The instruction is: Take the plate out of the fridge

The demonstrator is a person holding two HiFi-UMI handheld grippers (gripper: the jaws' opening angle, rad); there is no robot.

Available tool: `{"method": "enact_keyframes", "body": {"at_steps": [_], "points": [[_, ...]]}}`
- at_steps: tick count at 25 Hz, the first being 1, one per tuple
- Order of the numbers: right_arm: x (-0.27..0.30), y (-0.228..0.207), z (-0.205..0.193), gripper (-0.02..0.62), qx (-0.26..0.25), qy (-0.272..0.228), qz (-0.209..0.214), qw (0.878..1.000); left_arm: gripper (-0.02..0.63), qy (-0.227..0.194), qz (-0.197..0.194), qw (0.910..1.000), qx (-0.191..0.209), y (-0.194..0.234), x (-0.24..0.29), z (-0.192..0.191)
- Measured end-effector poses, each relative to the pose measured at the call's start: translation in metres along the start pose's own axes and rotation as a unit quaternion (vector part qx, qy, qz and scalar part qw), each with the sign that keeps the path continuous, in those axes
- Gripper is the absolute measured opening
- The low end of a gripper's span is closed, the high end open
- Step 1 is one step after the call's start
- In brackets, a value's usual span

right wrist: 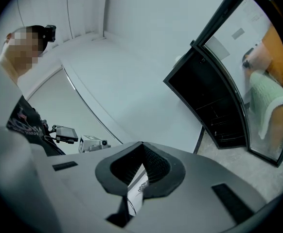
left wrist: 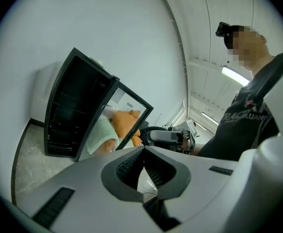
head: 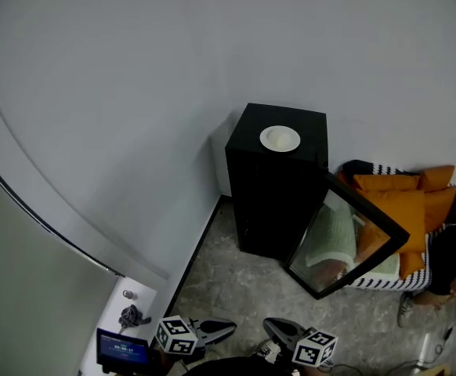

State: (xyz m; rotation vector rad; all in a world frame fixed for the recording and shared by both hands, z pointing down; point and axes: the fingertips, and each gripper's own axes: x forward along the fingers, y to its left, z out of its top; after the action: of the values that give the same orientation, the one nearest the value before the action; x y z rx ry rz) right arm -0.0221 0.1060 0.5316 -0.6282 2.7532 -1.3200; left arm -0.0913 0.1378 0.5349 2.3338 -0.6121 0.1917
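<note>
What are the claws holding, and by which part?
Nothing is held. The left claw and right claw are both shut and empty; the plate sits on top of the fridge.

We can read only the letters "RAC" on the person's dark shirt (left wrist: 248,118), at the right of the left gripper view. The writing on the blue screen (head: 122,348) at lower left of the head view is too small for us.

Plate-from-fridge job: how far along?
Looks done: the small white round plate sits on top of the black mini fridge. In hand: nothing; left gripper and right gripper have jaws shut, empty, away from it. Remaining: perhaps the glass fridge door, standing open.
</note>
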Motion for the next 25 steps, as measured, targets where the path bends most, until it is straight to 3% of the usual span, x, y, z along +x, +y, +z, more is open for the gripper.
{"method": "enact_keyframes", "body": {"at_steps": [11, 25], "points": [[0.04, 0.068, -0.042, -0.002, -0.051, -0.018, -0.039, 0.998, 0.006, -0.013, -0.018, 0.9996, 0.014, -0.003, -0.079, -0.033], [0.036, 0.114, -0.112, -0.002, -0.051, -0.036, -0.075, 0.995, 0.006, -0.017, -0.032, 0.9993, 0.013, -0.023, -0.123, -0.074]]}}
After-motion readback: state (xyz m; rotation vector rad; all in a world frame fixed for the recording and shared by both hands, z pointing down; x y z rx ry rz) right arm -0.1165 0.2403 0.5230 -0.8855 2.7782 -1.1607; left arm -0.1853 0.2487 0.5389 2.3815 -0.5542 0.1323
